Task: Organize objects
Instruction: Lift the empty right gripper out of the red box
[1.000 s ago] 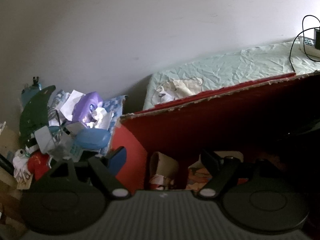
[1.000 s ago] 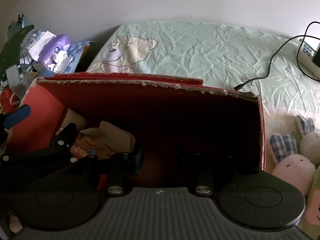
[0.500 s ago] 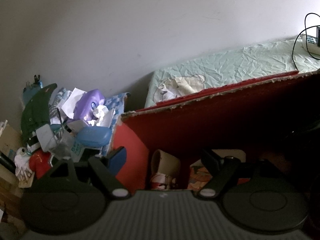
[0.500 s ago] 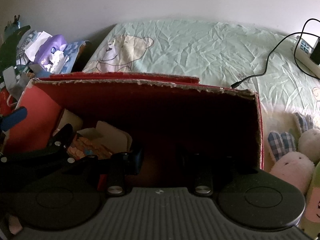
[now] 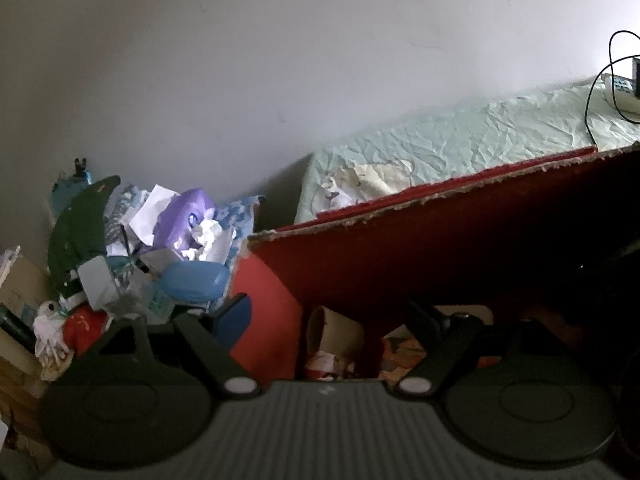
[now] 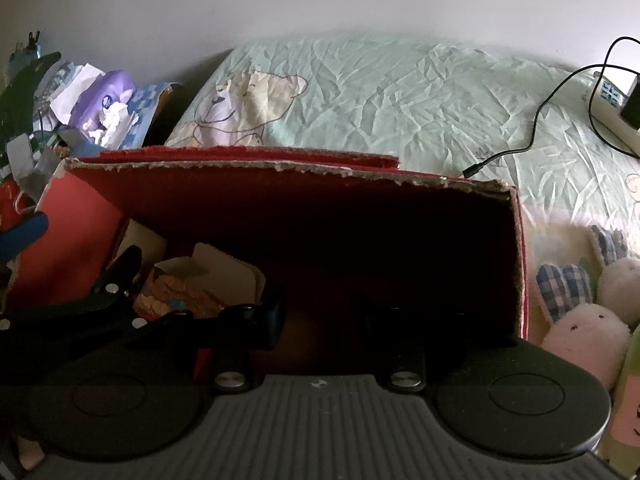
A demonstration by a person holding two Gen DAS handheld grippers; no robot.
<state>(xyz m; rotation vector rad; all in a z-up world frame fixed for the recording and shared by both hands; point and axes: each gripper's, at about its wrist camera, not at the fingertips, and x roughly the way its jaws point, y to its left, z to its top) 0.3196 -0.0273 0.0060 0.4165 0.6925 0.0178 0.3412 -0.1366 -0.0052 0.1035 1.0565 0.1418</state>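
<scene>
1. The red cardboard box (image 6: 304,216) stands on the bed (image 6: 400,92), its open top facing both cameras. This orientation lets items drop in from above.
2. The left tongs (image 5: 320,308) hang over the box's left end with the jaws spread wide. Nothing sits between them. One finger (image 5: 230,314) lies outside the left wall and the other inside, so the wall stands between them.
3. The right tongs (image 6: 324,312) sit low over the dark right half of the box, jaws apart and empty.
4. Cardboard packets and printed wrappers (image 6: 188,292) already lie at the left end of the box floor. The right half appears free, which probably explains the right tongs' position.
5. The plush toys (image 6: 584,328) lie on the bed just outside the box's right wall, within easy reach; they are probable next candidates.
6. A clutter pile (image 5: 168,248) sits beyond the box's left end, off the bed's corner.
</scene>
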